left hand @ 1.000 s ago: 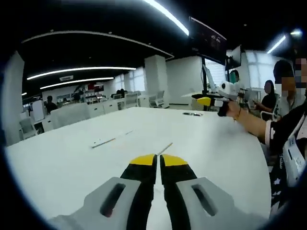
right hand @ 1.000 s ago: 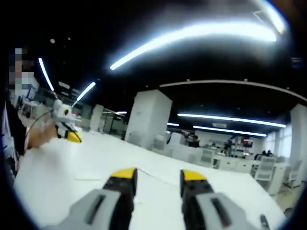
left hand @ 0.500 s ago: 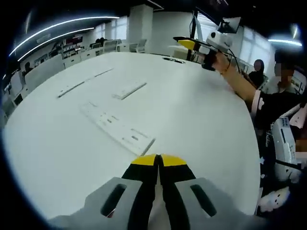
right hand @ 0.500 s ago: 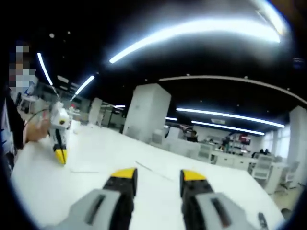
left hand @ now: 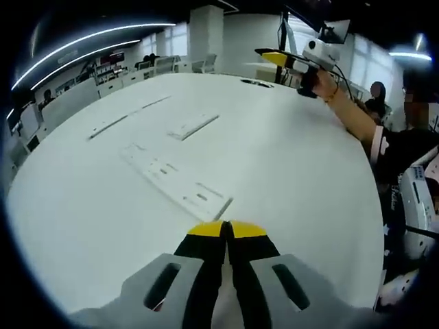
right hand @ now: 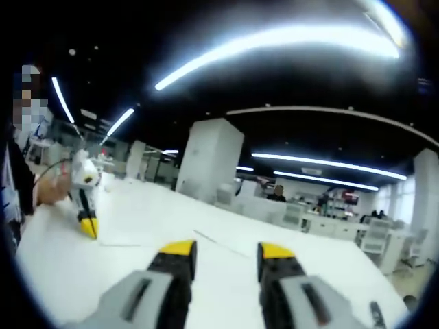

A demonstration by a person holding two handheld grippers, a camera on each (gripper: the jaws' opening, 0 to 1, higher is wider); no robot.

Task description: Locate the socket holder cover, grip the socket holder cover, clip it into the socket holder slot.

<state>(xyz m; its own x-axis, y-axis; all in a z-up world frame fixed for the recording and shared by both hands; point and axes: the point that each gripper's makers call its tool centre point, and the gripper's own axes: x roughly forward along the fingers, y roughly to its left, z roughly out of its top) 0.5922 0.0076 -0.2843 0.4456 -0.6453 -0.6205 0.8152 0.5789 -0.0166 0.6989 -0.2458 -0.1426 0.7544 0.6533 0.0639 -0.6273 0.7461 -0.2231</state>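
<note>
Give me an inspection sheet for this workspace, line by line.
Surface: white table, large, rounded edge.
Job's things: long white socket holder lying flat, ahead of the left gripper; shorter white cover beyond it; a thin white strip farther off.
Clutter: small dark item at the far edge.
Grippers: left gripper shut, empty, over the table; right gripper open, empty, raised, pointing across the room.
Cables: dark cable trailing from the right gripper.
Surroundings: open office, white pillar, ceiling light strips, seated people.

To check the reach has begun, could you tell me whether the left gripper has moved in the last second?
Yes. Seen from the right gripper view, the left gripper has tipped from level to pointing down at the white table.
</note>
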